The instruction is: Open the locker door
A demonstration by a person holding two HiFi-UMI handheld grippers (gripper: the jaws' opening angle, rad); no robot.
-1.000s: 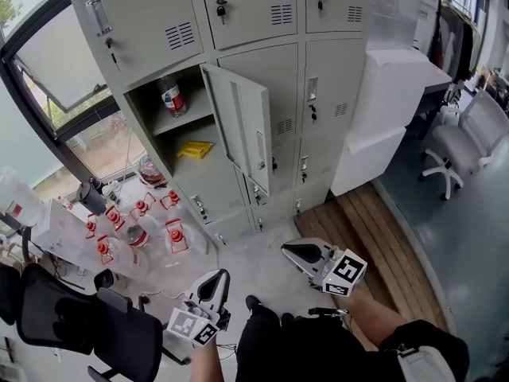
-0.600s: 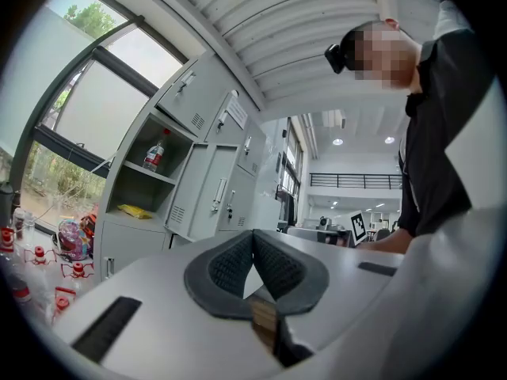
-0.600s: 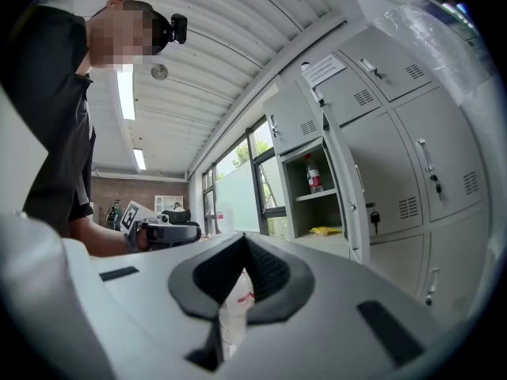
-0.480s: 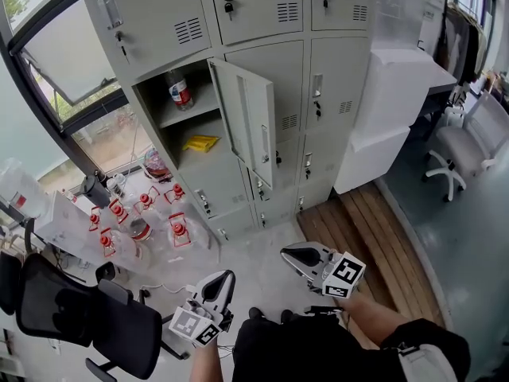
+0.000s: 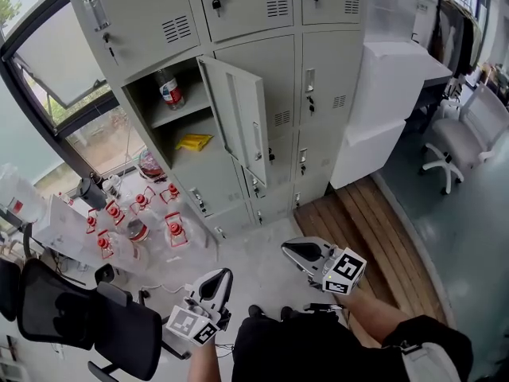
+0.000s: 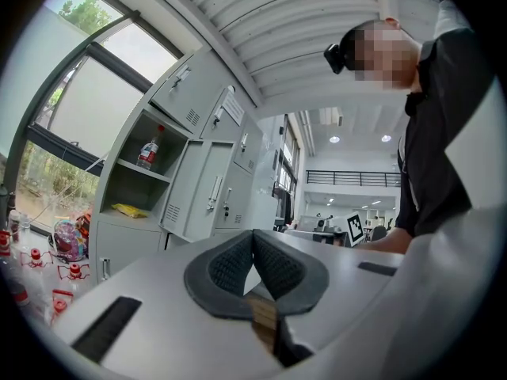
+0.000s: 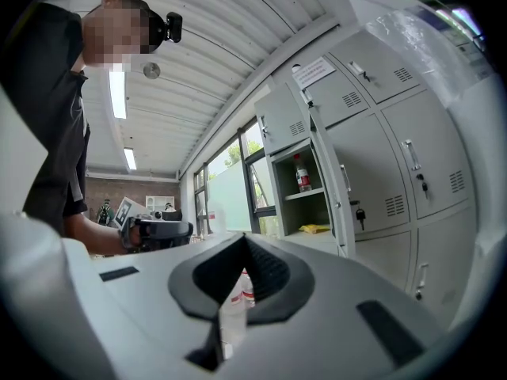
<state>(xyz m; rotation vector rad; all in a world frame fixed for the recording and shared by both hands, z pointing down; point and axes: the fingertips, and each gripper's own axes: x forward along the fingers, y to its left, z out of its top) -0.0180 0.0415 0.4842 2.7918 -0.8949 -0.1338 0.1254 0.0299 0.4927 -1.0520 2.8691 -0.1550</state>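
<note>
Among grey metal lockers (image 5: 254,6), one flat door (image 5: 237,118) stands ajar.

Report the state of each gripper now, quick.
Left gripper: closed, holding nothing.
Right gripper: closed, holding nothing.

We see our left gripper (image 6: 253,240) at six o'clock, its jaws closed tip to tip with nothing between them. At nine o'clock stands the locker (image 6: 190,93) with its door (image 6: 207,190) swung out, a bottle (image 6: 146,150) on the upper shelf and a yellow packet (image 6: 129,210) on the floor of the compartment below. A person's dark sleeve (image 6: 432,133) fills three o'clock.
</note>
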